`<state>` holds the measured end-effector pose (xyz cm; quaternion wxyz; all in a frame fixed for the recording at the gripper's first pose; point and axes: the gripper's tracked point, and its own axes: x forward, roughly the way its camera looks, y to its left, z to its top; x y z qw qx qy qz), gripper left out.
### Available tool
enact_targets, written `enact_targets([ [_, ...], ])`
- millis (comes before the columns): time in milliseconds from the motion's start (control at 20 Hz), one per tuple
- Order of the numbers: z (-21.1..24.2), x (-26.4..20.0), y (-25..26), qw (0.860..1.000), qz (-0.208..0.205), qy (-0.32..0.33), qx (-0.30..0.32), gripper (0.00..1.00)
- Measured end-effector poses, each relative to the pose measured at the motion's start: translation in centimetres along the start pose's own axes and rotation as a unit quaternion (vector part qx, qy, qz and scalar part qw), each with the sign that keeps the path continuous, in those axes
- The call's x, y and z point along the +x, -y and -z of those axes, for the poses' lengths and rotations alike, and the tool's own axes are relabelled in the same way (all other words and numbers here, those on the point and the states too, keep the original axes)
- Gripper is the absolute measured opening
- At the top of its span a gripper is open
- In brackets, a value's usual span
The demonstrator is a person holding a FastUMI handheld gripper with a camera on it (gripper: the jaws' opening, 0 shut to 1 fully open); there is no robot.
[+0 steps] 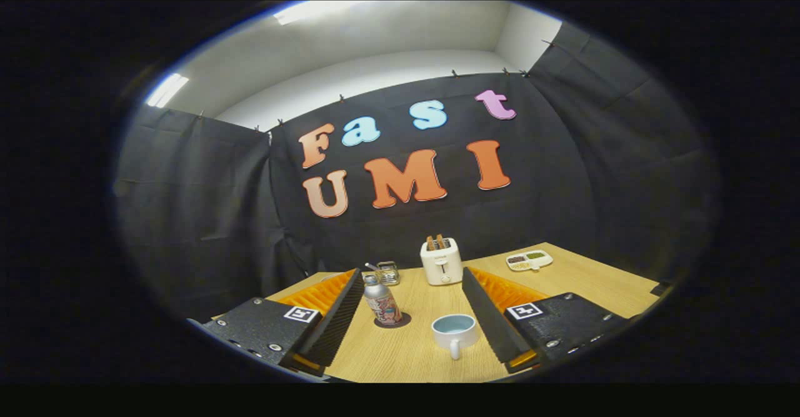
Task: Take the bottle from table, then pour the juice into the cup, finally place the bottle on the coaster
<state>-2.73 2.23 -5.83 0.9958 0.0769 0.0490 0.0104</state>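
Tool [412, 317]: spread wide and holding nothing, raised over the near part of the surface; a gap this broad suits a tool that is clear of the bottle, not one pinching it.
Fingers [340, 317]: they flank the cup and angle outward, with the bottle just inside the left one, no contact visible.
Cup [455, 332]: the landmark here; a pale mug, upright, handle turned toward the tool, mouth up and ready to receive a pour. Whether it holds juice I cannot tell.
Bottle [382, 301]: just left of the cup and slightly beyond it, upright, cap on as far as I can see.
Coaster [392, 321]: a dark disc under the bottle's base, so the bottle looks parked on its final spot.
Surface [406, 354]: light wood, bare between cup and tool.
Toaster [441, 261]: well beyond the cup, slices standing in its slots; a bystander.
Glass jars [387, 272]: beyond the bottle, left of the toaster.
Snack tray [529, 259]: far right of the cup, divided.
Stage: judged from the layout, either nothing started or the task finished.
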Motion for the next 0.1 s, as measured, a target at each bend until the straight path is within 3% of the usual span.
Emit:
enact_targets([
  [100, -0.16, -0.56, 0.25, 1.0, 0.007, 0.005, -0.021, 0.93],
])
